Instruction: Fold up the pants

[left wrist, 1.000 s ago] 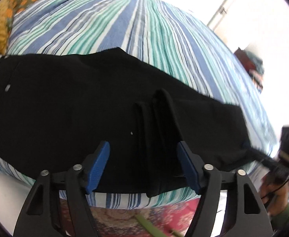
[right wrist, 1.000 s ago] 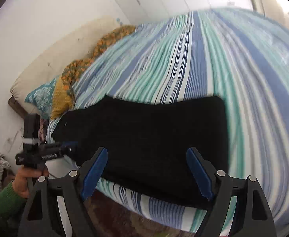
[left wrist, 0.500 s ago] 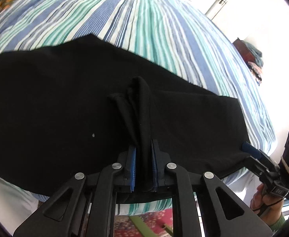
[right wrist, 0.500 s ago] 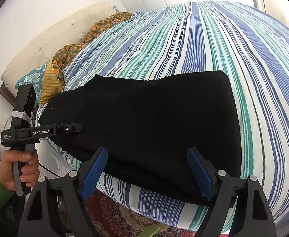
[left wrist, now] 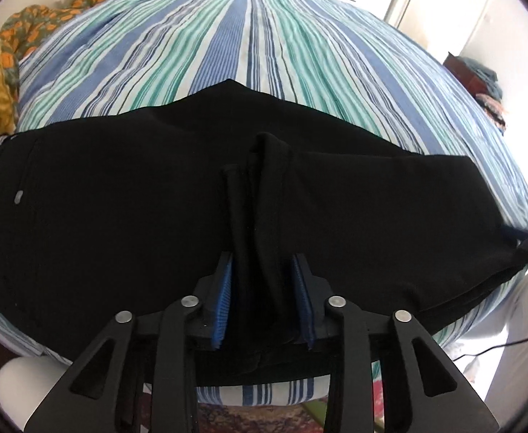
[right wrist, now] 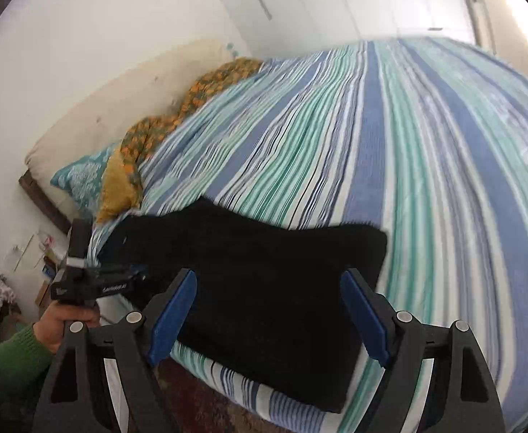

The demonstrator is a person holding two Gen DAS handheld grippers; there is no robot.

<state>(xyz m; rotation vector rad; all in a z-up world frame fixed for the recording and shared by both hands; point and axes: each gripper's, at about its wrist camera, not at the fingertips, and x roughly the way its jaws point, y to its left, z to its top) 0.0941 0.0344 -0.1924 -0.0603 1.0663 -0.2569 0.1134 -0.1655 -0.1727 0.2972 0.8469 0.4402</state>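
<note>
Black fabric pants [left wrist: 126, 223] are lying across the near edge of the blue-and-green striped bedsheet [left wrist: 249, 47]. Compared with half a second ago, the left gripper [left wrist: 264, 288] is loosening around the bunched fold, pads slightly apart yet touching cloth. The right gripper [right wrist: 267, 317] is hanging wide open. Lettering on the left gripper's body is blurred.

Both wrist cams sit close at the near bed edge, looking across the black pants [left wrist: 119, 216] [right wrist: 264, 288]; each sees the other's gripper.

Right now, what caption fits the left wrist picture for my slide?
Left hand-held gripper pinching a bunched ridge of black pants laid across a striped bedsheet.
</note>
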